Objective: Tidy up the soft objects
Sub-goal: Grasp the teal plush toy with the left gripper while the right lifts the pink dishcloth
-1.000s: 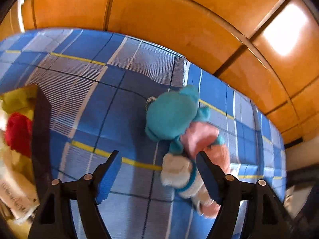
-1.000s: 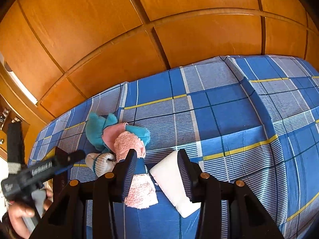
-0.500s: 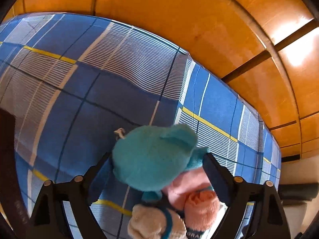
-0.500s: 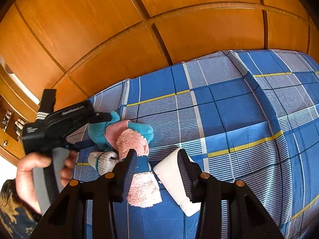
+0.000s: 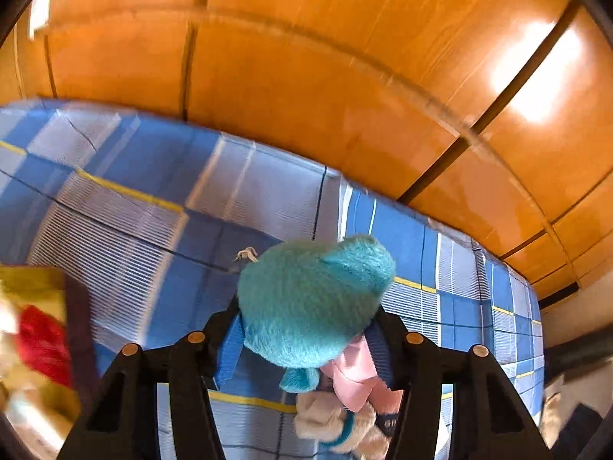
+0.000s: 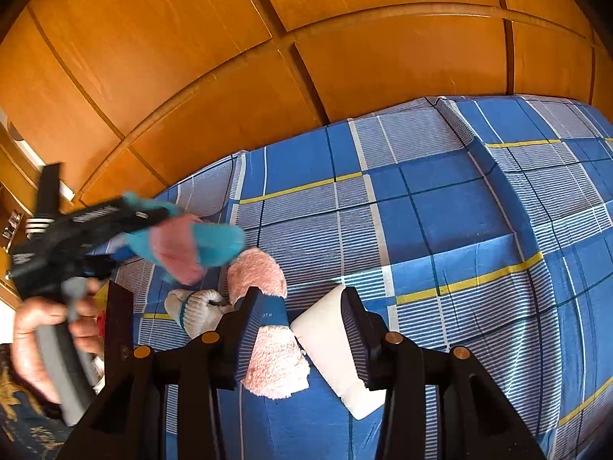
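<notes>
My left gripper [image 5: 306, 341] is shut on a teal plush toy [image 5: 310, 299] with a pink body and holds it above the blue plaid bedspread [image 5: 153, 230]. The right wrist view shows the toy [image 6: 191, 245] lifted in the left gripper. A white sock with a teal band [image 6: 195, 306] and a pink fuzzy sock [image 6: 268, 329] lie on the bed. My right gripper [image 6: 299, 329] is open, hovering over the pink sock and a white foam block [image 6: 333, 345].
A dark box [image 5: 72, 329] with a red and yellow soft things [image 5: 38, 341] stands at the left. Orange wooden wardrobe doors [image 6: 306, 57] rise behind the bed. The bedspread [image 6: 479, 230] stretches to the right.
My left gripper closed on the teal plush toy and lifted it off the bed, swinging left toward the box. My right gripper stayed in place.
</notes>
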### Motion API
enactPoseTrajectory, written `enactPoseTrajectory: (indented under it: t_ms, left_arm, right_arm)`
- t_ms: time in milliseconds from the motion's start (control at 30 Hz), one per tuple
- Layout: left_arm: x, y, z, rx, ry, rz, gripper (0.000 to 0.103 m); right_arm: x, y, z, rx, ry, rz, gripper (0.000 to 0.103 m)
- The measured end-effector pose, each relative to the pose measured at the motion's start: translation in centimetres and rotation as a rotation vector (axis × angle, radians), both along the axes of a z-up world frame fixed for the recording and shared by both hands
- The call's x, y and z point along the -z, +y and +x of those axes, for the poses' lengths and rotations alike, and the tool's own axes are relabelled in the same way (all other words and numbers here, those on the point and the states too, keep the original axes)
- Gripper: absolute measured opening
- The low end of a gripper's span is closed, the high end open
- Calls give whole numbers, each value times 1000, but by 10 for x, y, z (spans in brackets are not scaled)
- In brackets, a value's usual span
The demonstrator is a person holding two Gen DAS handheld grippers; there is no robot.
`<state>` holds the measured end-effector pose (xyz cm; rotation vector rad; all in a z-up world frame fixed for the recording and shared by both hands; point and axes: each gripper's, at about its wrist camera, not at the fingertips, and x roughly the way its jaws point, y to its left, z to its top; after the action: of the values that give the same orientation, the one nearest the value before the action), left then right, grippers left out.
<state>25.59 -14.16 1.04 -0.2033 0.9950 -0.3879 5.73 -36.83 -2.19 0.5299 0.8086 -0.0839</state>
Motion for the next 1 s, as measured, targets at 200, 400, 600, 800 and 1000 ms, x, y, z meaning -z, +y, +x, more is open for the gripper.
enactPoseTrajectory:
  t_ms: [200, 400, 600, 800, 1000]
  left_arm:
    - [-25, 28, -42, 41, -93, 14, 57]
    - [-31, 62, -96, 105, -143, 33, 57]
    - [-27, 95, -136, 126, -159, 60, 58]
    - [-26, 133, -165, 111, -160, 49, 58]
    - [-27, 167, -176, 61, -154, 17, 59]
  right_arm:
    - [3, 6, 2, -27, 0, -2, 42]
    - [0, 13, 0, -73, -38, 4, 42]
    - [-4, 52, 3, -221, -53, -98, 42]
    - [12, 51, 8, -193, 5, -111, 42]
    - [12, 50, 24, -175, 24, -138, 42]
